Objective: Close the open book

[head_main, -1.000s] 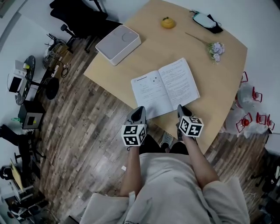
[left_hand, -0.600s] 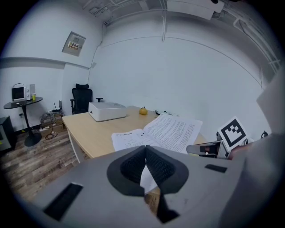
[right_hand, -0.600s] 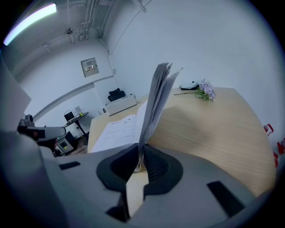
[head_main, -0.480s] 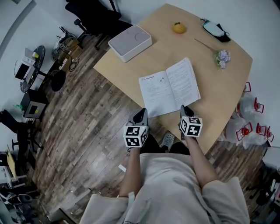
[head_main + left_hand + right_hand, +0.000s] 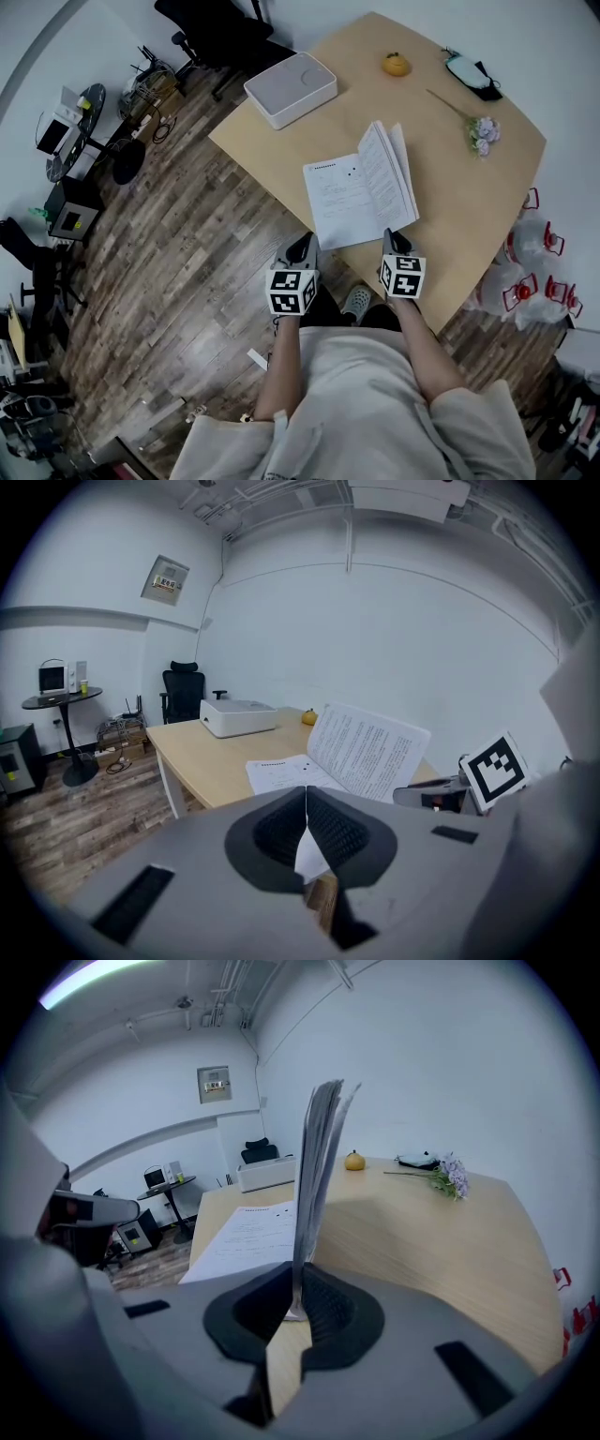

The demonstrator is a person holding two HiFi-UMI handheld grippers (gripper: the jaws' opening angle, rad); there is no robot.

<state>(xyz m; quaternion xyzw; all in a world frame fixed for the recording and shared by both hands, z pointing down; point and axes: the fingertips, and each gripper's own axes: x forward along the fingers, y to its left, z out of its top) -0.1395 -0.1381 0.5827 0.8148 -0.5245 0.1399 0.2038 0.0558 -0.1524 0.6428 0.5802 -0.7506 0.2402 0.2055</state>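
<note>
An open book (image 5: pixel 339 197) lies near the front edge of the wooden table (image 5: pixel 469 216). Its left page (image 5: pixel 281 772) lies flat. The right half (image 5: pixel 389 173) stands almost upright, its pages fanned (image 5: pixel 317 1157). My right gripper (image 5: pixel 395 241) is shut on the bottom corner of that raised half, which sits between its pads (image 5: pixel 295 1299). At the book's near left corner my left gripper (image 5: pixel 303 246) is shut, with a sliver of white page caught between its jaws (image 5: pixel 307 810). The right gripper (image 5: pixel 441 797) also shows in the left gripper view.
A white box (image 5: pixel 291 88) stands at the table's far left corner. A yellow fruit (image 5: pixel 397 65), a dark pouch (image 5: pixel 472 71) and a flower sprig (image 5: pixel 482 133) lie toward the back. A black chair (image 5: pixel 216 23) stands behind the table. Red-handled items (image 5: pixel 530 281) sit on the floor at right.
The book's right half has swung up from lying flat to nearly upright, with the right gripper rolling along with it. The left gripper stays shut at the left corner.
</note>
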